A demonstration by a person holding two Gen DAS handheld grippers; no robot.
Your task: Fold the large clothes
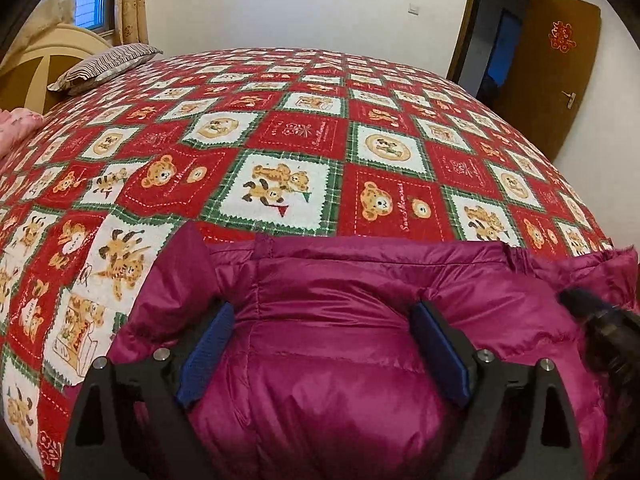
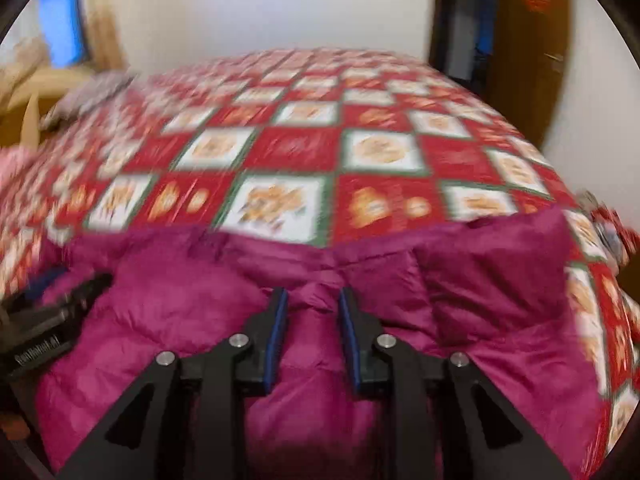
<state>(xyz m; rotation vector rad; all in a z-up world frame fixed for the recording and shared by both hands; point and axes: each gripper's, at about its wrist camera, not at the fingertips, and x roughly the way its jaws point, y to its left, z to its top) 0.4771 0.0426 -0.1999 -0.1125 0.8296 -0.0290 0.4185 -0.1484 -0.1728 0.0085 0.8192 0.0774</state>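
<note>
A magenta puffer jacket (image 1: pixel 340 320) lies bunched at the near edge of a bed with a red, white and green teddy-bear quilt (image 1: pixel 304 140). My left gripper (image 1: pixel 324 320) is wide open, its blue-padded fingers (image 1: pixel 208 348) resting on the jacket's puffed fabric. The right gripper's body (image 1: pixel 600 328) shows at the right edge of that view. In the blurred right wrist view the jacket (image 2: pixel 500 280) fills the foreground. My right gripper (image 2: pixel 312 304) is partly open, with a ridge of jacket fabric between its fingers (image 2: pixel 280 320). The left gripper (image 2: pixel 52 320) shows at the left.
A striped pillow (image 1: pixel 104 66) and a beige headboard (image 1: pixel 40 64) are at the far left. Pink bedding (image 1: pixel 16 128) lies at the left edge. A brown door (image 1: pixel 556 72) stands open at the far right. A white wall lies behind the bed.
</note>
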